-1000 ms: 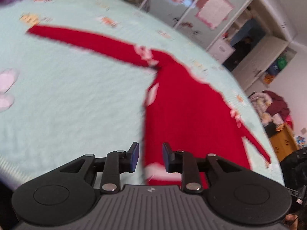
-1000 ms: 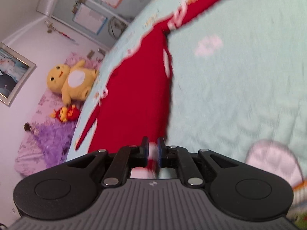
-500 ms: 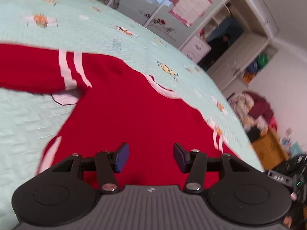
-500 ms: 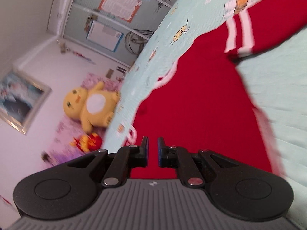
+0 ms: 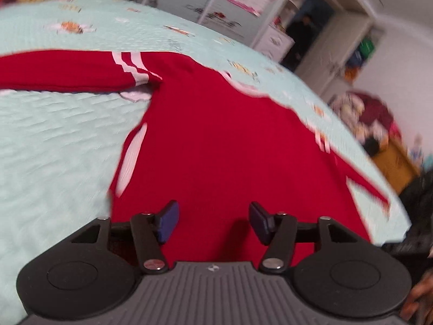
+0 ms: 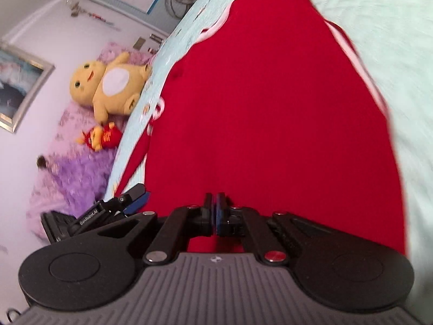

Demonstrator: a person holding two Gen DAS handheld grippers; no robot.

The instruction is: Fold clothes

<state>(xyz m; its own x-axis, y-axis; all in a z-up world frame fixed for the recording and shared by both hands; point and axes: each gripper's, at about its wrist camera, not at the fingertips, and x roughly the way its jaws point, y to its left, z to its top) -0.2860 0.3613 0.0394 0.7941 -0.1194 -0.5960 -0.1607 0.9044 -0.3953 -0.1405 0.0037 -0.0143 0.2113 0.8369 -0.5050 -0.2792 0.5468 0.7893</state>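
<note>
Sweater (image 5: 230, 146) flat on bedspread (image 5: 59, 140)

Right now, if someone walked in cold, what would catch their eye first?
The red sweater spread flat across the pale green quilt dominates, one white-striped sleeve stretched out sideways. Next, the yellow plush toy beside the bed. The left gripper hovers over the hem, jaws open.

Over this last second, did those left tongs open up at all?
Yes. The left tongs now stand wide apart over the red sweater; a second ago only a narrow strip of its hem showed between them.
</note>
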